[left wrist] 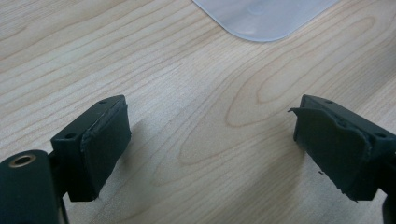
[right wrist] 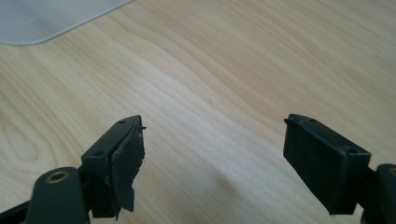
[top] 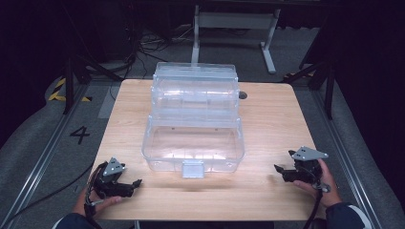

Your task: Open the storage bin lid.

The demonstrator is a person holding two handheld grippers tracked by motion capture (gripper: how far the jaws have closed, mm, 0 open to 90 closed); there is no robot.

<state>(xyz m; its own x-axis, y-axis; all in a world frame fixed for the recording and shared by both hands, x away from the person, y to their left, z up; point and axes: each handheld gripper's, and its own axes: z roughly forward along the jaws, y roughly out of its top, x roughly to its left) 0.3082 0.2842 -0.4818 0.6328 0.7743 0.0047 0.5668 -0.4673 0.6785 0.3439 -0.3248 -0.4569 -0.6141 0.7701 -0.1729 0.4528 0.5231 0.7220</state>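
A clear plastic storage box (top: 193,143) stands open at the middle of the wooden table (top: 272,119), its tiers stepped back and a latch tab (top: 193,169) at its front. My left gripper (top: 137,183) rests low at the table's front left, held by a hand, pointing right toward the box. Its jaws are open over bare wood (left wrist: 210,140), with a corner of the box (left wrist: 266,18) ahead. My right gripper (top: 281,169) is at the front right, pointing left. It is open too (right wrist: 215,154), nothing between its pads, a box corner (right wrist: 42,18) far off.
A small dark round object (top: 242,95) lies on the table just behind the box's right side. Beyond the table stand a white frame (top: 234,28) and black stands (top: 71,81); cables lie on the grey floor. Bare wood flanks the box on both sides.
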